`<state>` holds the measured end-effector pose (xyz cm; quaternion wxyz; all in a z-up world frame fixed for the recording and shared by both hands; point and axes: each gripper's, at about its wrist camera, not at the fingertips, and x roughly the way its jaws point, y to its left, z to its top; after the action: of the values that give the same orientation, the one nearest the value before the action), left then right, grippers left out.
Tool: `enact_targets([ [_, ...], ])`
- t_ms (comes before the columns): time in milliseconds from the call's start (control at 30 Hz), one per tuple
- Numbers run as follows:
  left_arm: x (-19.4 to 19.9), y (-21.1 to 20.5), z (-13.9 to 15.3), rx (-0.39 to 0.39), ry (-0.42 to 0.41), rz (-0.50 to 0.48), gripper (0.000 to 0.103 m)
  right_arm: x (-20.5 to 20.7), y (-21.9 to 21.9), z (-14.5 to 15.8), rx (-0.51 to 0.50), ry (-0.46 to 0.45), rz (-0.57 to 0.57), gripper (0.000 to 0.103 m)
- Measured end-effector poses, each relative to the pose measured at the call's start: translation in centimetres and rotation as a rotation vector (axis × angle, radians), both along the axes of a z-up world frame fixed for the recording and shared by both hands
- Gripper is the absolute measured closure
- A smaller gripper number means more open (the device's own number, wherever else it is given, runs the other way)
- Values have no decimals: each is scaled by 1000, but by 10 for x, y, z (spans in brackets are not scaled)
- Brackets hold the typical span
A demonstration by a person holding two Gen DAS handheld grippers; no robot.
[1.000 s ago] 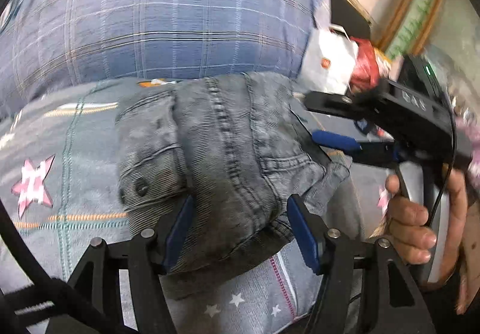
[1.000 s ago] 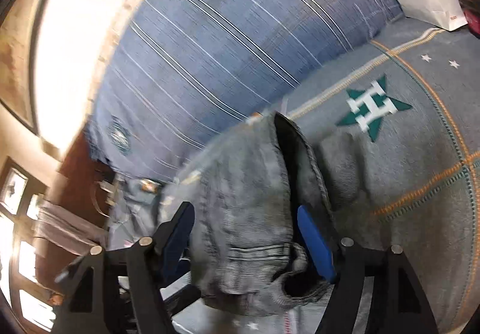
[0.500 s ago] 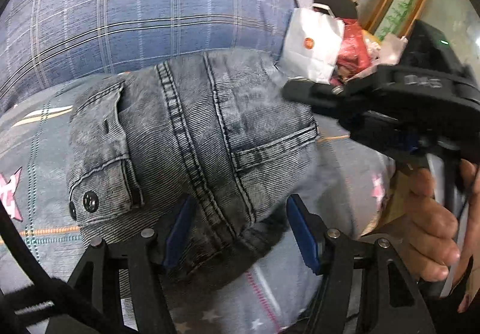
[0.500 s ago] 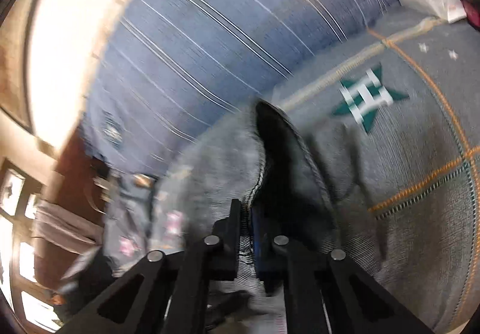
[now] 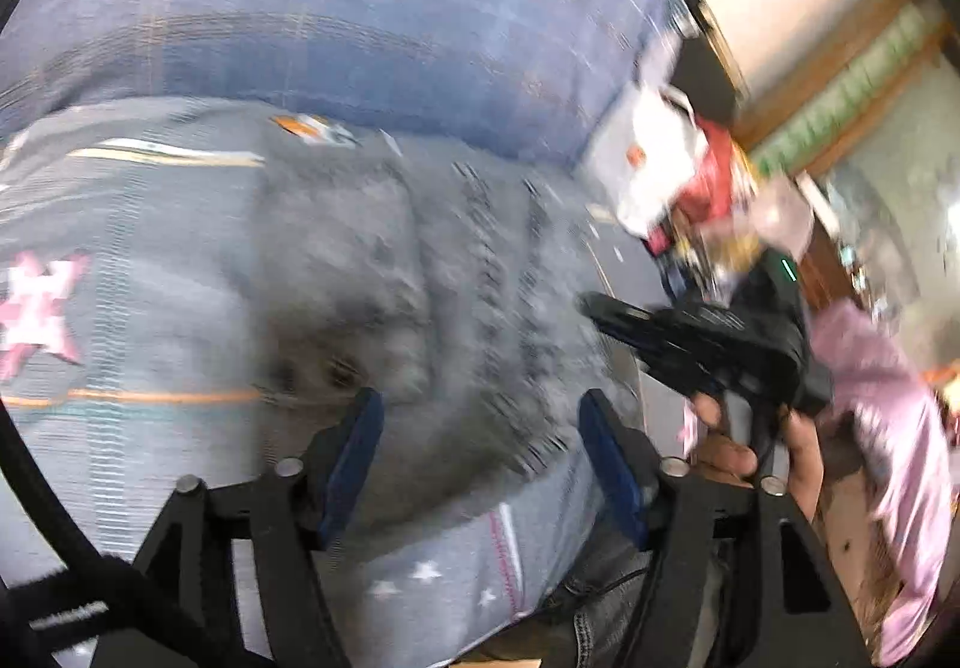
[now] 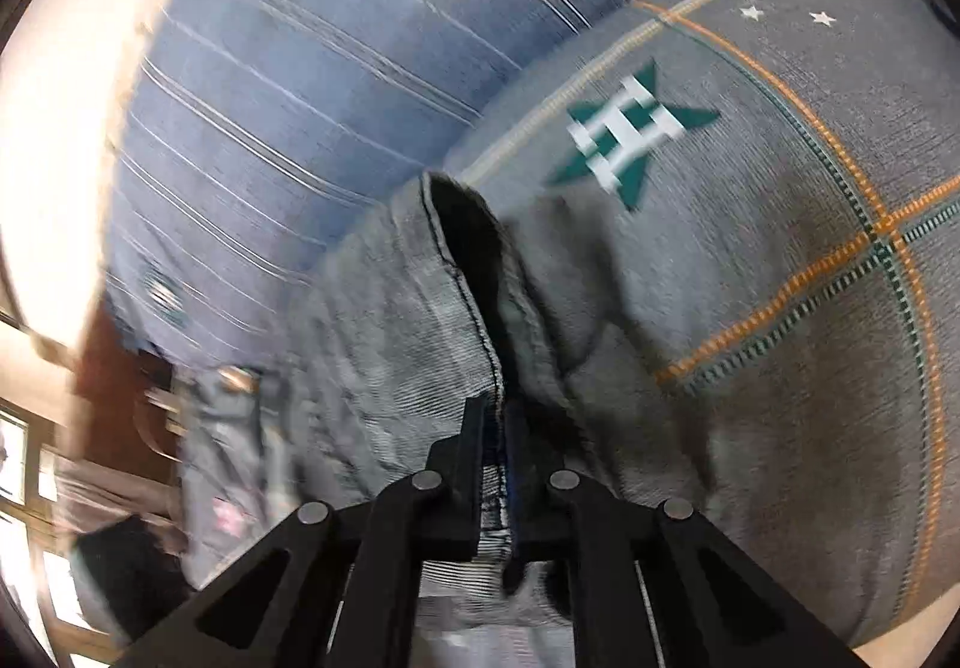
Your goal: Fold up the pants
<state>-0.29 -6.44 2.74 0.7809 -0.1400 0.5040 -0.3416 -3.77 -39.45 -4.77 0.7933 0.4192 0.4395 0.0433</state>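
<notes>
Grey washed jeans (image 5: 432, 308) lie bunched in a fold on the grey bedspread (image 5: 120, 260); the left wrist view is motion-blurred. My left gripper (image 5: 480, 446) straddles the near edge of the jeans. Its jaws are opening, with denim between the blue pads (image 5: 354, 452), and I see no pinch. In the right wrist view my right gripper (image 6: 495, 428) is shut on a stitched edge of the jeans (image 6: 390, 320), which stands up as a dark fold ahead of the tips. The right gripper (image 5: 606, 311) also shows in the left wrist view, held by a hand (image 5: 726, 452).
A big blue plaid cushion (image 5: 330, 8) runs along the back of the bed. A white paper bag (image 5: 648, 170) and red clutter sit at the far right corner. Pink fabric (image 5: 888, 428) hangs at the right. The bedspread (image 6: 780, 248) carries a green star patch.
The right gripper went from open around the jeans to shut on their edge, and sank a little. The left gripper swung sideways over the jeans and its jaws stand slightly wider.
</notes>
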Motion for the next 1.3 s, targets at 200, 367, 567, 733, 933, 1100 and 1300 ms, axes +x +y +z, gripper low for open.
enact_targets([
  [200, 48, 42, -27, 31, 128, 197, 30, -10, -5, 17, -80, -73, -102, 20],
  [367, 74, 23, -73, -23, 293, 126, 29, 9, -7, -7, -23, 7, -39, 20],
  [567, 79, 20, -95, -152, 350, 121, 29, 28, -15, -21, -85, 71, -31, 20],
  [733, 79, 22, -108, -211, 393, 137, 30, 49, -4, -44, -63, 143, 59, 22],
  [933, 69, 13, -78, -158, 277, 140, 77, 45, 11, -22, -145, 58, 101, 71],
  [1100, 59, 32, -33, -154, 171, 164, 79, 26, 34, 6, -154, -73, 155, 78],
  [1300, 42, 87, 20, -128, 58, 236, 79, 24, 76, 38, -57, -148, 217, 78],
])
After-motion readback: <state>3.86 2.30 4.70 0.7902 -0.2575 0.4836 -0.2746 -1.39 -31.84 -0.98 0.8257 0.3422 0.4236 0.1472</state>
